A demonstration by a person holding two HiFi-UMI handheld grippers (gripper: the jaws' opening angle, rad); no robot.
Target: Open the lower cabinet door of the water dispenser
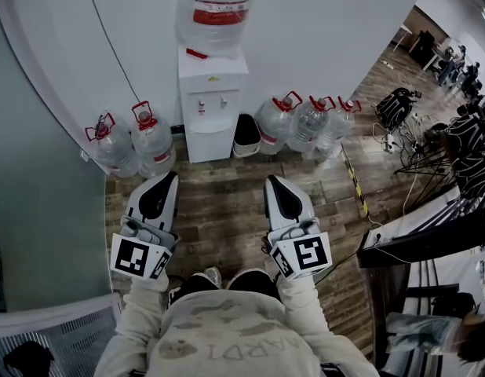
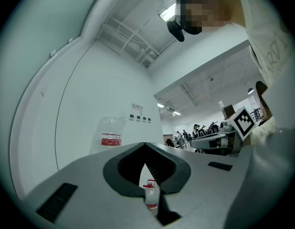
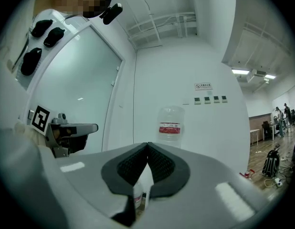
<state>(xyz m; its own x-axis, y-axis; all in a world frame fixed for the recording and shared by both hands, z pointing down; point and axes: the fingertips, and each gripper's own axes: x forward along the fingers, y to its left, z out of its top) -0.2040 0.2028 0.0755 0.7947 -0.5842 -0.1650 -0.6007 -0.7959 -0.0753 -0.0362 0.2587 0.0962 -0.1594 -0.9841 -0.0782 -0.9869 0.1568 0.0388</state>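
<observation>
Our left claw (image 1: 169, 181) and right claw (image 1: 272, 182) are pinched shut, empty; the lower cabinet door (image 1: 209, 141) stands well ahead between them, seemingly nearer the left.

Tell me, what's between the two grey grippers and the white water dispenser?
Nothing: the head view shows only bare brown wooden floor in front of the white water dispenser.

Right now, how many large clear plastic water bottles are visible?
6 bottles: one atop the white water dispenser, two on the floor at its left, three at its right. More may be hidden.
</observation>
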